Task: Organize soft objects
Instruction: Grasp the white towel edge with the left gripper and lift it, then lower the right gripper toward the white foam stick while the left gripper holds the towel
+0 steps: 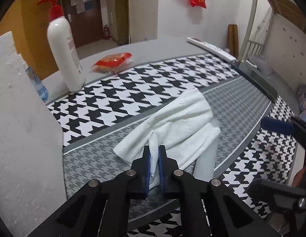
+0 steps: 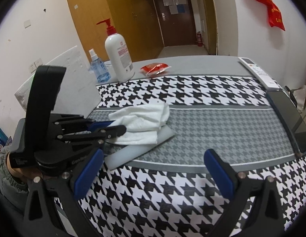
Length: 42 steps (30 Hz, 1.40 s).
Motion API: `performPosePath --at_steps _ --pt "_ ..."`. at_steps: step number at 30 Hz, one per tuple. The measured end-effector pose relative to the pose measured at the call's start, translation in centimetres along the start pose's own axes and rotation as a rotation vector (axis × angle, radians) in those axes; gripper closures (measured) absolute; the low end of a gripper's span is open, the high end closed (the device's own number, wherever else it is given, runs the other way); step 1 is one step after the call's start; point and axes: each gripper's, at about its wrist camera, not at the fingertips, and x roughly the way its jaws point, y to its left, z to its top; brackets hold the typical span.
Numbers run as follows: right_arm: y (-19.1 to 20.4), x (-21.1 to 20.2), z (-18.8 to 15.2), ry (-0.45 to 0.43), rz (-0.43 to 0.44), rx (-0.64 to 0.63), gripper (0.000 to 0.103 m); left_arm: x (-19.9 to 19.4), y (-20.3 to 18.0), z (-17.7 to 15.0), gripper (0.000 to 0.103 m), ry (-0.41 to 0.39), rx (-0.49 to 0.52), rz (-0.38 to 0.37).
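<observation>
A white towel (image 1: 178, 122) lies crumpled on the grey middle band of the houndstooth table mat, partly over a flat white board (image 1: 206, 158). My left gripper (image 1: 154, 154) is shut on a fold at the towel's near edge. In the right wrist view the towel (image 2: 145, 118) and board (image 2: 133, 150) lie left of centre, with my left gripper (image 2: 115, 127) pinching the towel from the left. My right gripper (image 2: 153, 169) is open and empty, above the mat's near houndstooth band, apart from the towel.
A white pump bottle with a red top (image 2: 119, 59), a blue spray bottle (image 2: 99, 69) and a red snack packet (image 2: 155, 69) stand at the table's far side. A white foam slab (image 1: 20, 118) is at left. A remote (image 2: 259, 72) and a dark tablet (image 2: 289, 118) lie along the right edge.
</observation>
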Motion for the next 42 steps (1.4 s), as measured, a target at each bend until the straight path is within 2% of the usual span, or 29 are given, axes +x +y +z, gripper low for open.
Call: performPosePath --at_steps 8,17,25,31,42 --pt "1.0 0.1 -0.1 0.001 -0.030 0.015 0.000 -3.3 0.1 0.0 0.095 -0.113 -0.006 0.013" --pt "1.9 0.1 -0.2 -0.007 -0.089 0.051 0.000 -5.1 0.2 -0.2 0.095 -0.171 0.005 0.042" --pt "2.9 0.3 0.0 -0.015 -0.123 0.050 0.001 -6.0 0.8 -0.6 0.095 -0.200 -0.005 0.052" --pt "3.4 1.2 0.1 -0.002 -0.132 0.056 0.007 -6.7 1.4 -0.9 0.095 -0.230 -0.016 0.063" --pt "3.8 2.5 -0.1 0.030 -0.164 0.048 0.012 -6.4 2.1 -1.2 0.095 -0.223 -0.044 0.043"
